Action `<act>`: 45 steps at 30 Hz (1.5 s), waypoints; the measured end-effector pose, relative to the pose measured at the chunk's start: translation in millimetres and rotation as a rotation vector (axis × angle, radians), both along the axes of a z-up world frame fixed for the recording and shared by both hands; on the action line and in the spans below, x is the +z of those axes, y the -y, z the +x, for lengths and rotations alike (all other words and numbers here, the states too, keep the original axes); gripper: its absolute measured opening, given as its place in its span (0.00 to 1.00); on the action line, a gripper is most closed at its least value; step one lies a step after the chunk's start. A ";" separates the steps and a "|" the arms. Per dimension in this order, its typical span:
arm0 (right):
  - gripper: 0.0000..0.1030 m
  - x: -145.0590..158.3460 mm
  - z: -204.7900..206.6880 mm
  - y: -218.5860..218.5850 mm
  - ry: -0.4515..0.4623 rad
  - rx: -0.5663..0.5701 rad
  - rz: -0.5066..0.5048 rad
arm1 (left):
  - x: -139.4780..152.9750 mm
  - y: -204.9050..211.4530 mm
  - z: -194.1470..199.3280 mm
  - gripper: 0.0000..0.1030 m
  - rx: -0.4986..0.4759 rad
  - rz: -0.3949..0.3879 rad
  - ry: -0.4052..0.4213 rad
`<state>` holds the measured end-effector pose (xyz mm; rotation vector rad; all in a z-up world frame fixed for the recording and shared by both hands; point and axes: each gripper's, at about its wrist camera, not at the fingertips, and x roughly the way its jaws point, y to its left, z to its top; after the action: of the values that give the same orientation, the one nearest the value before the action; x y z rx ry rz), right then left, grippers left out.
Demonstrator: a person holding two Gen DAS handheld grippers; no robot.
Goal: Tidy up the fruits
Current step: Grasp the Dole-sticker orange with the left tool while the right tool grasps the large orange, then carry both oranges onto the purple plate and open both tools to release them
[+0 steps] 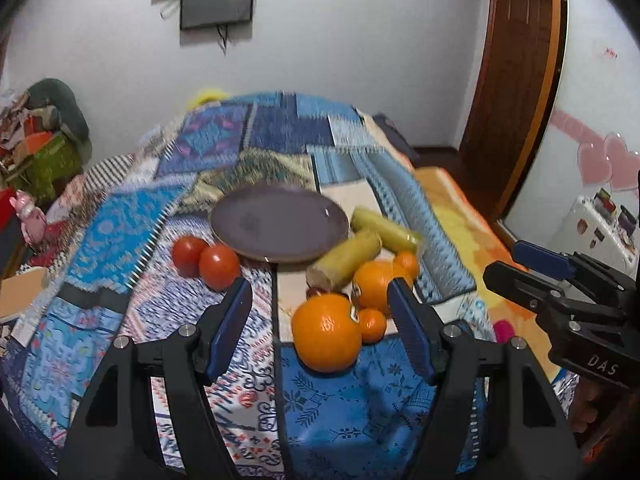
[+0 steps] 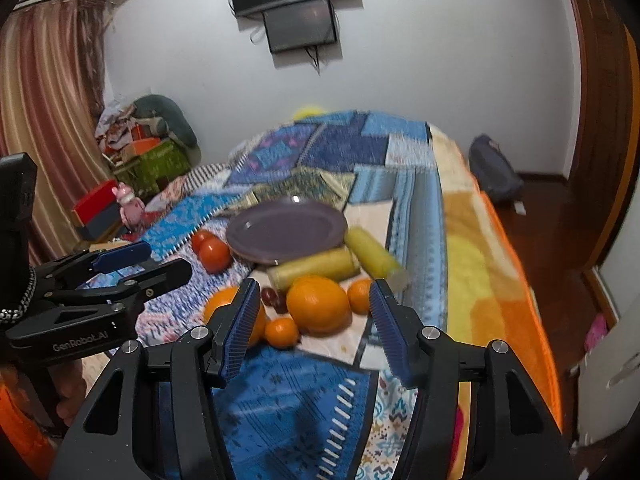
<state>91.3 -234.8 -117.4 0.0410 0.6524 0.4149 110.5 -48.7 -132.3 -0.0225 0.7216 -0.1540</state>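
Nothing has been sorted yet, as far as I can judge: the purple plate (image 1: 276,226) sits bare on the patchwork quilt (image 1: 120,232), and every fruit lies around it, not on it. Two tomatoes (image 1: 206,262) rest touching each other just beside the plate's left edge. Two yellow banana-like fruits (image 1: 362,246) lie against its right edge. Nearer to me, two large oranges (image 1: 326,332), some smaller orange fruits (image 1: 372,324) and what look like dark grapes (image 2: 272,298) crowd together on a pale patch of the cloth.

The left gripper (image 1: 322,330) hangs over the nearest orange, its jaws partly apart and holding nothing; the blue pads stand clear of the fruit on both sides. The right gripper (image 2: 314,322) faces the other large orange (image 2: 318,304), likewise half open and empty.

So the whole job remains: each fruit has yet to be picked up and placed, presumably onto the plate.
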 end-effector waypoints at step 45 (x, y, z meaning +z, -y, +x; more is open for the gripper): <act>0.65 -84.7 96.2 -34.8 -0.294 0.056 -0.019 | -70.4 -51.0 55.4 0.54 0.061 -0.073 -0.221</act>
<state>187.5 -200.0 -202.1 0.0671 0.9489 0.4610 166.0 2.4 -202.7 -0.1324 0.9341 -0.1209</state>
